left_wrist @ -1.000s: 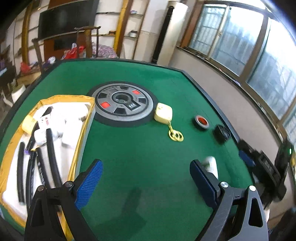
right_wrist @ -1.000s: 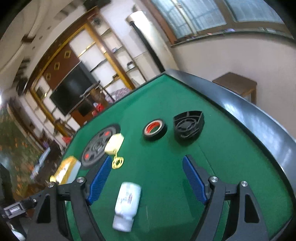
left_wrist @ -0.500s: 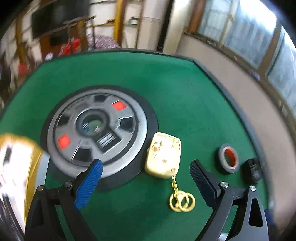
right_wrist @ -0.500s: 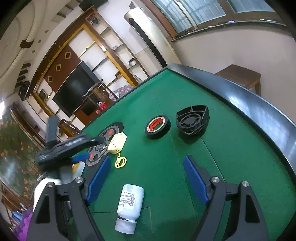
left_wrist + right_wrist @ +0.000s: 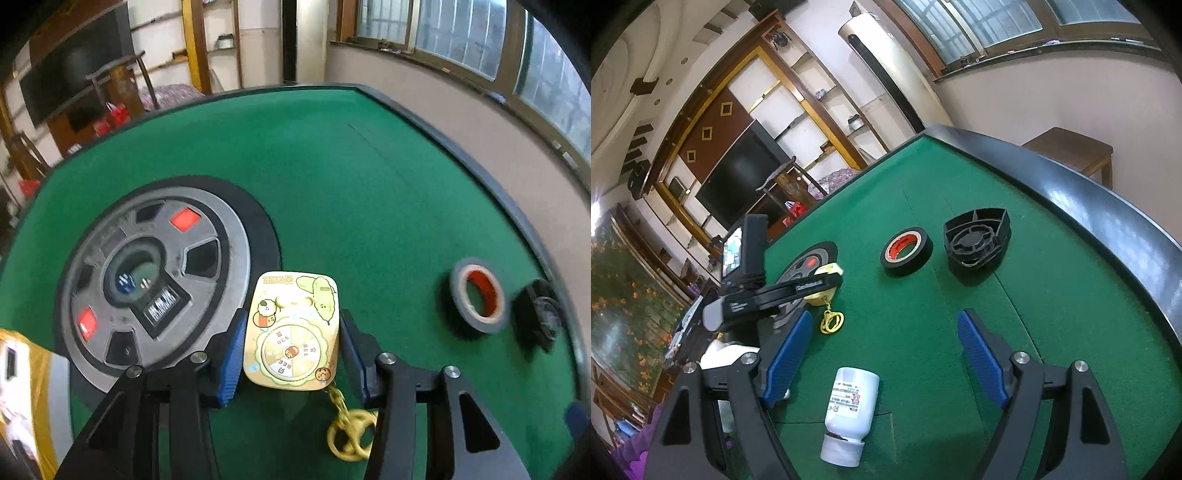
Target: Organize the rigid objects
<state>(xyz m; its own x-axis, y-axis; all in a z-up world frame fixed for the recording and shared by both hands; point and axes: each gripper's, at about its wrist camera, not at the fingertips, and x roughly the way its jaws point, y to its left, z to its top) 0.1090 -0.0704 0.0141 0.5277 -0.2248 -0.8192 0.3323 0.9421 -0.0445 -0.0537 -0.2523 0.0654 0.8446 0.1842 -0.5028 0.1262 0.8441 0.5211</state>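
Note:
A cream keychain box point(image 5: 291, 332) with cartoon print and a gold chain ring point(image 5: 349, 435) lies on the green felt beside a grey round disc point(image 5: 155, 284). My left gripper point(image 5: 292, 325) straddles the box, jaws closing, and both blue pads touch its sides. In the right wrist view that left gripper point(image 5: 827, 282) covers most of the box, with the chain ring point(image 5: 833, 321) hanging out. My right gripper point(image 5: 884, 321) stands open above the felt, nothing between its fingers. A white bottle point(image 5: 849, 410) lies on its side just below its left finger.
A black tape roll with a red core point(image 5: 907, 251) and a black ribbed plastic part point(image 5: 977, 243) sit near the table's raised dark rim point(image 5: 1108, 221). A yellow-edged tray point(image 5: 33, 387) is at the left edge of the left wrist view.
My left gripper swept from over the tray, past the grey disc, down onto the keychain box, and its jaws narrowed onto it. The right gripper stayed put and open.

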